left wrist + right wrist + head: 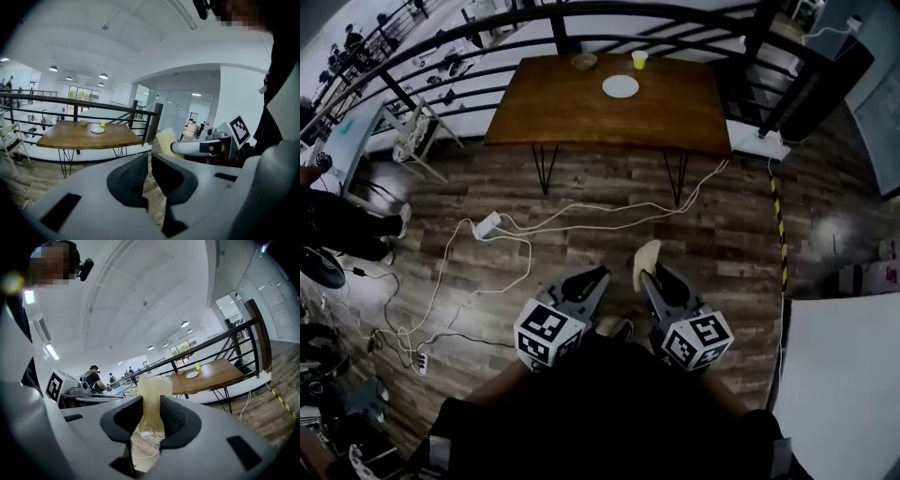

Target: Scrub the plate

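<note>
Seen from the head camera, a round white plate (621, 86) lies on a brown wooden table (562, 117) at twelve o'clock, well apart from both grippers. A small yellow cup (639, 59) stands at the plate's one o'clock, and a small tan bowl (584, 62) at its eleven o'clock. At six o'clock, the right gripper (654, 274) pinches a pale yellow sponge (645, 262). Just beside it, the left gripper (591, 277) has its jaws pressed almost together on nothing. White cables (581, 220) trail across the dark plank floor (741, 234).
</note>
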Tool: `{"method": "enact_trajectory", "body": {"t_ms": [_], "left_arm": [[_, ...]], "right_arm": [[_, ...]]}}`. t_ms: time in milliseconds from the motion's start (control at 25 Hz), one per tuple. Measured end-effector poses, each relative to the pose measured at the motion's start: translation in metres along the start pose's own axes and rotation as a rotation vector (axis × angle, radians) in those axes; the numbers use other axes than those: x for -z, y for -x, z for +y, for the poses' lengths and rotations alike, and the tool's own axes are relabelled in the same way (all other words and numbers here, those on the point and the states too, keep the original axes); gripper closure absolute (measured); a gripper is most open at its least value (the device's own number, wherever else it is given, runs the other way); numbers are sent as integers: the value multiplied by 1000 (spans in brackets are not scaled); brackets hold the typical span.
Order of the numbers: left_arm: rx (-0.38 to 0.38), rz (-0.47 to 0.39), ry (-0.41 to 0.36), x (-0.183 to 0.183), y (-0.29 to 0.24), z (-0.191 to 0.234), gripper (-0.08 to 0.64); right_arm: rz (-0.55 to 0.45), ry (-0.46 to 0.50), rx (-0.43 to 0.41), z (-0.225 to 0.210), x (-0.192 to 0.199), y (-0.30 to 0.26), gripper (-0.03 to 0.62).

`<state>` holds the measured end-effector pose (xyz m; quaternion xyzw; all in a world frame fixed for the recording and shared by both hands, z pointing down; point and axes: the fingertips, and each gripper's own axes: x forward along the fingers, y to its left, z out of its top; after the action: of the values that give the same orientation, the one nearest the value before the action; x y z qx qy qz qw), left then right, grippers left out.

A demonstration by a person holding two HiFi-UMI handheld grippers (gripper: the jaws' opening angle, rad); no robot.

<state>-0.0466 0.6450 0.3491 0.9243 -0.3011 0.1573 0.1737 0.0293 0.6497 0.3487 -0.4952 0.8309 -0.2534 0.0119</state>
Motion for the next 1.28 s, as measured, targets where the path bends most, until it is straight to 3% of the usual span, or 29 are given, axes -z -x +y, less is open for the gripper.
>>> {"method": "enact_trajectory", "body": {"t_ms": [400,840,1280], "left_arm": [[68,29,21,-9,-59,67,523],[199,-18,40,-69,-111,188,523],[250,-2,77,-93,-157,254,523]], "right_arm": [[38,-6,52,-35,-7,-78,466],[58,73,158,-57,-58,-201,465],[117,39,251,-93,-77,-254,465]]}}
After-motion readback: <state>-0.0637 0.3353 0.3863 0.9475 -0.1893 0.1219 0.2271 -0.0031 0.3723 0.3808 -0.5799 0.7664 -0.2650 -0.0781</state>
